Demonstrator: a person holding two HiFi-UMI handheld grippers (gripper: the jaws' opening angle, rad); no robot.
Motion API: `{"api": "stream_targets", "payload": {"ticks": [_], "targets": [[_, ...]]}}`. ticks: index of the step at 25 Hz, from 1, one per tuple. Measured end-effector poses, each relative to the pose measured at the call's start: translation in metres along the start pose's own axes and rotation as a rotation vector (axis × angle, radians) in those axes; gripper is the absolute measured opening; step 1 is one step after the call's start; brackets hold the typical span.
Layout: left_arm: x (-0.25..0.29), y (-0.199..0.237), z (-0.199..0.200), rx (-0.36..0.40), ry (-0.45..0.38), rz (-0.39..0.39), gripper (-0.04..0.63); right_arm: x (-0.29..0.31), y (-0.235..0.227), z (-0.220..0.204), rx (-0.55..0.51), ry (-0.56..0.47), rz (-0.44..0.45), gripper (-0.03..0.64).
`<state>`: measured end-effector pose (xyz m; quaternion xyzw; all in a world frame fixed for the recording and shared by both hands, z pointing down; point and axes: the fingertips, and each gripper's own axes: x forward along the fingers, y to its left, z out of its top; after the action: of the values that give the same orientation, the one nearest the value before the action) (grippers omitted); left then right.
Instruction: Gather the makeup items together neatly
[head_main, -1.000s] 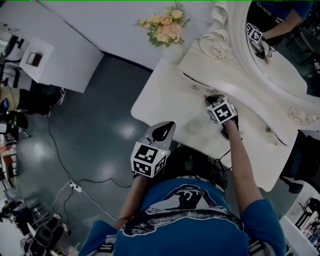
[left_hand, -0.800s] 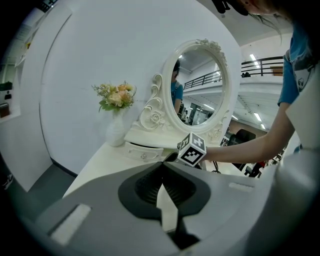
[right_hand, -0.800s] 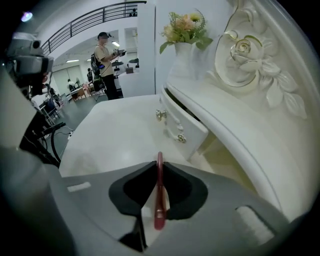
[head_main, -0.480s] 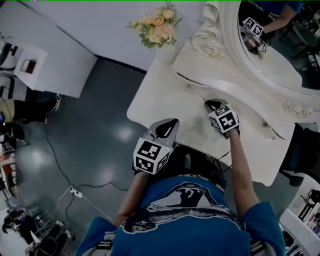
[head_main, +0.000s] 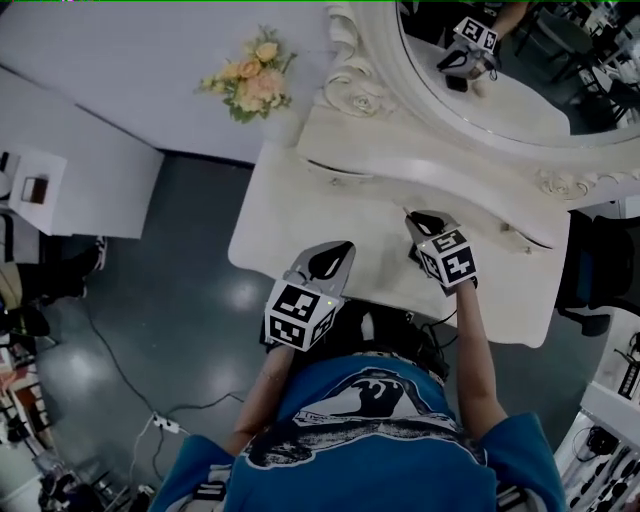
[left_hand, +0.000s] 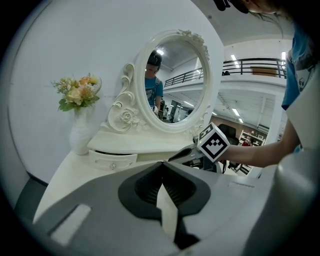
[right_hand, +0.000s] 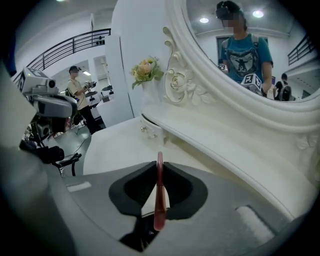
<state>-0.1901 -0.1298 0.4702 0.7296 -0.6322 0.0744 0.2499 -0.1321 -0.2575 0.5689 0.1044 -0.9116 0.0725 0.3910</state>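
Pinching a thin pink stick (right_hand: 158, 197) above the bench (right_hand: 120, 145), the right hand-held gripper (right_hand: 159, 161) has only a sliver of grip, the left hand-held gripper (left_hand: 162, 164) closed and empty, so a quick swing could twist it loose.
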Motion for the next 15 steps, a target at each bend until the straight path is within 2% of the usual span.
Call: {"api": "stream_targets", "payload": {"ticks": [8, 15], "targets": [[0.036, -0.04, 0.006, 0.056, 0.026, -0.11, 0.015, -0.054, -0.035, -0.023, 0.076, -0.034, -0.109, 0.044], [0.062, -0.085, 0.007, 0.093, 0.047, -0.181, 0.015, -0.098, -0.069, -0.068, 0.162, -0.034, -0.184, 0.044]]}}
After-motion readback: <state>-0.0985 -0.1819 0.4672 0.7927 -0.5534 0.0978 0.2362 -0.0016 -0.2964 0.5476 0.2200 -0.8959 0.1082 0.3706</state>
